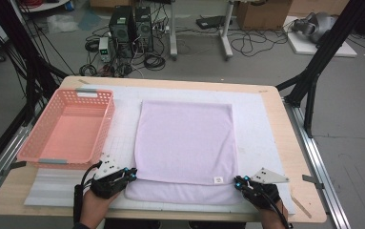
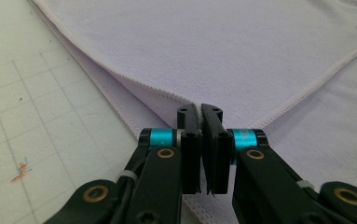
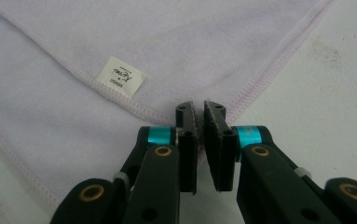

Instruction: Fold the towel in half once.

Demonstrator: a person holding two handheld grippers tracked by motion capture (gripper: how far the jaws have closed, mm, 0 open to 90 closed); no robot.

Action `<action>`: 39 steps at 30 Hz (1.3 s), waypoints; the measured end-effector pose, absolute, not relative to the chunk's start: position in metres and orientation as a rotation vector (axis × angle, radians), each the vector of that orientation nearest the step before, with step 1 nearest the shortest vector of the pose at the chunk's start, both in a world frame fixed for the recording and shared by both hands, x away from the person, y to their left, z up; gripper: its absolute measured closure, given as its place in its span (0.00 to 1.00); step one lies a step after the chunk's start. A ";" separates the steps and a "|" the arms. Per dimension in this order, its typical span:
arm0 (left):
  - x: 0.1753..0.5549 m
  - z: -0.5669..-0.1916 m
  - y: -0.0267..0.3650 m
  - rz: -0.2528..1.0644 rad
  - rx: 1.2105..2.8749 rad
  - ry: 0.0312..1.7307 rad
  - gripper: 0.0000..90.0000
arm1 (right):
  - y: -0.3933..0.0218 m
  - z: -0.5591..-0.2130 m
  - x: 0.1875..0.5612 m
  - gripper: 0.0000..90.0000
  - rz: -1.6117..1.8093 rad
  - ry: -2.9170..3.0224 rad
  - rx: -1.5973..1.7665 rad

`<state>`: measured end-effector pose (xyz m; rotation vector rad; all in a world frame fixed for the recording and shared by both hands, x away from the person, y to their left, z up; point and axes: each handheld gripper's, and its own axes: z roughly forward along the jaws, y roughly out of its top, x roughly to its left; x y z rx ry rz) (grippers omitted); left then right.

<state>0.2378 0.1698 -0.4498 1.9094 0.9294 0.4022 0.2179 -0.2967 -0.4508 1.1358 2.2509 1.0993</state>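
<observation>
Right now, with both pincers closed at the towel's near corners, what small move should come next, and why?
Probably lift both corners together and carry them toward the far edge. The left hand-held gripper and right hand-held gripper are shut on the lilac towel, already folded once and lying flat.

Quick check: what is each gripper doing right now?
Left gripper: shut on the lilac cloth towel's near-left corner.
Right gripper: shut on its near-right corner.
</observation>
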 end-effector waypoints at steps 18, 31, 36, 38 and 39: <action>0.222 -0.434 0.179 0.359 1.811 0.898 0.97 | -0.304 -0.433 0.203 0.95 1.181 2.222 1.100; 0.189 -0.428 0.186 0.314 1.860 0.860 0.97 | -0.307 -0.424 0.168 0.96 1.204 2.253 1.076; 0.180 -0.429 0.189 0.305 1.882 0.855 0.97 | -0.307 -0.424 0.155 0.96 1.203 2.276 1.069; 0.177 -0.430 0.190 0.298 1.892 0.855 0.97 | -0.306 -0.424 0.151 0.96 1.200 2.287 1.066; 0.175 -0.431 0.191 0.293 1.897 0.856 0.97 | -0.306 -0.424 0.149 0.96 1.201 2.291 1.064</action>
